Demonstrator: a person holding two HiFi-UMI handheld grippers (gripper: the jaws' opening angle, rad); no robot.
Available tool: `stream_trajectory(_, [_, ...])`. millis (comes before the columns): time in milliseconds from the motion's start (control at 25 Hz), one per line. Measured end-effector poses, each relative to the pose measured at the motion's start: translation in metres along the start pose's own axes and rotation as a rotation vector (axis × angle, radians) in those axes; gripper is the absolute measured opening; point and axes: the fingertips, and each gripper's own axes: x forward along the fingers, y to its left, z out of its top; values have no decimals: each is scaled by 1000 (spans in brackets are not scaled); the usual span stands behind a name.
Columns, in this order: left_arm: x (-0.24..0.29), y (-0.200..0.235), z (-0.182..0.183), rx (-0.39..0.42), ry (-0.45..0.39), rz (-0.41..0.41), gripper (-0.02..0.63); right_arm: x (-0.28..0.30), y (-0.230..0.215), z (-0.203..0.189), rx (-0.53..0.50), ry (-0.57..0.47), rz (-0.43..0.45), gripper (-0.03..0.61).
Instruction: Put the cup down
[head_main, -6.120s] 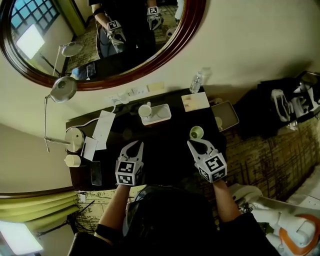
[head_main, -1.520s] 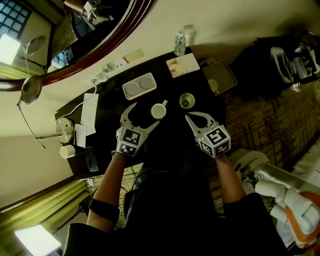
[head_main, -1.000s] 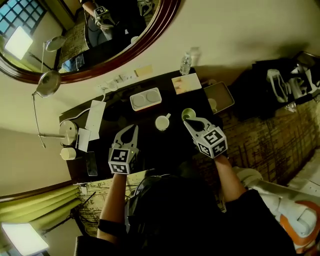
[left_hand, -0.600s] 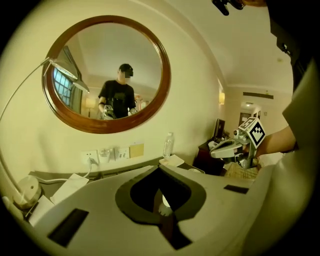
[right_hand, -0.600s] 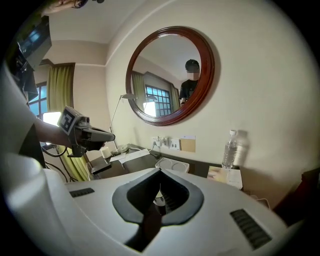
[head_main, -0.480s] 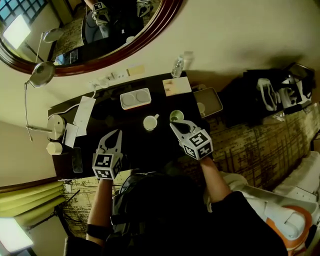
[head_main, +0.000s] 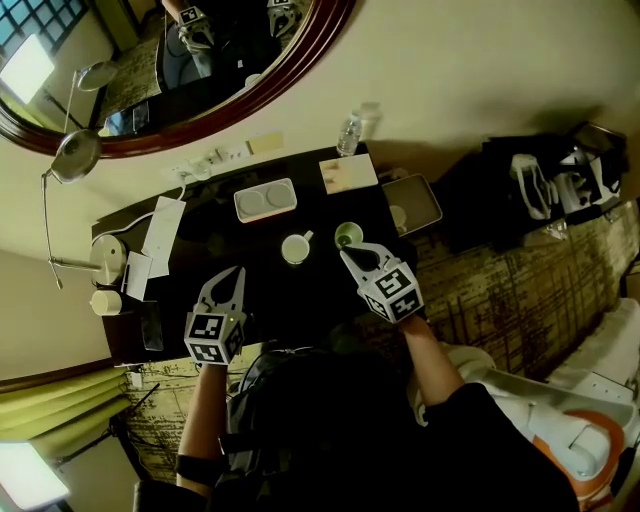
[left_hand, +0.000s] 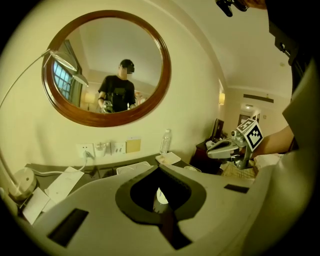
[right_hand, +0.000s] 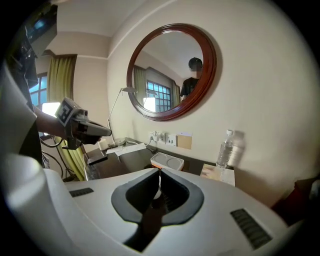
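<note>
Already down: the white ceramic cup with a handle (head_main: 296, 247) stands upright on the dark desktop (head_main: 310, 297), free of both grippers.

It sits just on the person's side of the white rectangular tray with two round hollows (head_main: 265, 200), close to it but apart. Left of the tray and nearer the person, the left gripper (head_main: 233, 272) hovers with its jaws pressed together on nothing, well apart from the cup. Right of the tray and nearer the person, the right gripper (head_main: 350, 250) has its jaws all but together, only just cracked apart by a sliver, with nothing between them. Its tips lie just beside a small cup with a green inside (head_main: 348, 235); whether they touch it cannot be told. Beyond the tray's right end, a pale card (head_main: 348, 173) and a clear plastic water bottle (head_main: 348, 133) sit by the wall.
</note>
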Motion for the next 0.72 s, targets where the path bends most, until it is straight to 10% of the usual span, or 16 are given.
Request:
stream_trajectory(80, [1, -2, -2, -3, 3, -3, 3, 2, -2, -6, -48, 43, -3, 32])
stream_trajectory(400, [18, -10, -6, -13, 28, -12, 3, 21, -15, -41, -201, 212, 139, 422])
stream_trajectory(720, [35, -11, -13, -41, 53, 22, 3, 50, -50, -92, -448, 446, 249, 480])
